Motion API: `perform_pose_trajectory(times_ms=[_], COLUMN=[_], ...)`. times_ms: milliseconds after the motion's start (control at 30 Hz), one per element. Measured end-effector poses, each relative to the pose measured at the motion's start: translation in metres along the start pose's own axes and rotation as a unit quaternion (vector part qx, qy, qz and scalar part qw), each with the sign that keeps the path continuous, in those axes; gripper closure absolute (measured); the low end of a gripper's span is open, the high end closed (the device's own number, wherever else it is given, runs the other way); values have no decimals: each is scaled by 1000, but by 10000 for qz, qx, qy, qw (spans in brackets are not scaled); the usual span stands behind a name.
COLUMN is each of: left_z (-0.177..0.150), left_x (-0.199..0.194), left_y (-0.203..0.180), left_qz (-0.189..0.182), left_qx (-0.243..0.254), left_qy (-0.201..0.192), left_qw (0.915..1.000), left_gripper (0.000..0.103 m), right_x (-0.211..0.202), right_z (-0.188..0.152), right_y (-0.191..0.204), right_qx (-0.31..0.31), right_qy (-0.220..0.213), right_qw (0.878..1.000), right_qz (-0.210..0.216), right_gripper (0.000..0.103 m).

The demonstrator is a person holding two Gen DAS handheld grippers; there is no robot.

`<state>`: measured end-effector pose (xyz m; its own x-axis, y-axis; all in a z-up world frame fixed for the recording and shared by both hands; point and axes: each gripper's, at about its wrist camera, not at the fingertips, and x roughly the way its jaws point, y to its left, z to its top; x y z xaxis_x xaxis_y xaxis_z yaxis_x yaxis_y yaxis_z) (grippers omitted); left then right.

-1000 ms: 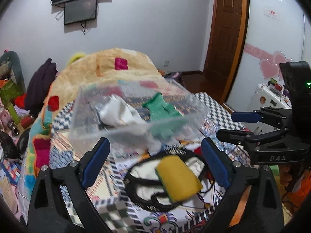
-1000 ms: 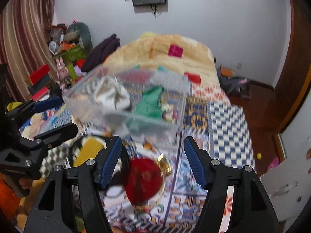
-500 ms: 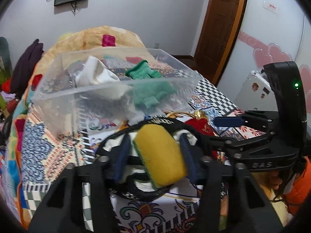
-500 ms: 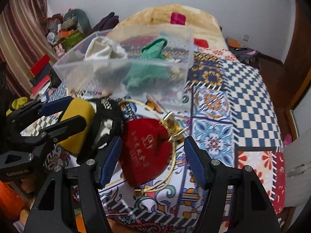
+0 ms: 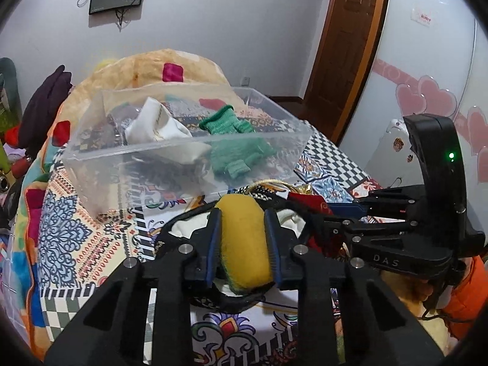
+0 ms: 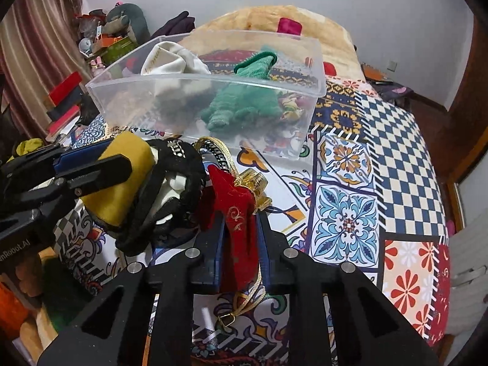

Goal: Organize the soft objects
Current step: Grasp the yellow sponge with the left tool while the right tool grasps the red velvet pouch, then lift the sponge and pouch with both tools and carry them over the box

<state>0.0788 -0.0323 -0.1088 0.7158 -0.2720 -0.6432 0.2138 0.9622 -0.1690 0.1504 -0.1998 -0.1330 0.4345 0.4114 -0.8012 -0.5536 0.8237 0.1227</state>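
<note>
My left gripper (image 5: 242, 222) is shut on a yellow sponge (image 5: 244, 244), which lies on a black-rimmed white cloth item (image 5: 186, 228) on the patterned bedspread. The sponge also shows in the right wrist view (image 6: 122, 177). My right gripper (image 6: 238, 222) is shut on a red velvet pouch (image 6: 235, 213) with a gold cord. A clear plastic bin (image 5: 170, 164) sits just beyond, holding a green knit glove (image 5: 235, 146) and a white cloth bag (image 5: 158, 125). The bin also shows in the right wrist view (image 6: 317, 61).
The bed has a patterned cover (image 6: 350, 213) and a beige blanket (image 5: 146, 67) behind the bin. Clutter and toys (image 6: 116, 36) stand at the far left. A wooden door (image 5: 344, 45) is at the back right.
Both grippers have closed: the left on the yellow sponge, the right on the red pouch. Both moved down and closer to the bedspread.
</note>
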Motion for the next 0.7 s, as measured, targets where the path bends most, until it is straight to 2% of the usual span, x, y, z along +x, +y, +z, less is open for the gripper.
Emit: perform_pose_trajectory(times_ms=[300, 467, 700], left_z=[16, 30, 52], left_x=[-27, -43, -61], left_y=[7, 13, 27], left_qz=[105, 219, 456], left_qx=[-43, -92, -175], left_qy=[-421, -708, -1121], left_qw=[9991, 9972, 9925], left_gripper=[76, 76, 76], right_x=[-29, -53, -68], right_z=[15, 32, 55], right_y=[-4, 1, 7], right_qx=[57, -98, -173], right_qy=[-487, -939, -1364], right_qw=[9987, 9953, 9904], right_qz=[-100, -233, -156], right_gripper=[86, 86, 86])
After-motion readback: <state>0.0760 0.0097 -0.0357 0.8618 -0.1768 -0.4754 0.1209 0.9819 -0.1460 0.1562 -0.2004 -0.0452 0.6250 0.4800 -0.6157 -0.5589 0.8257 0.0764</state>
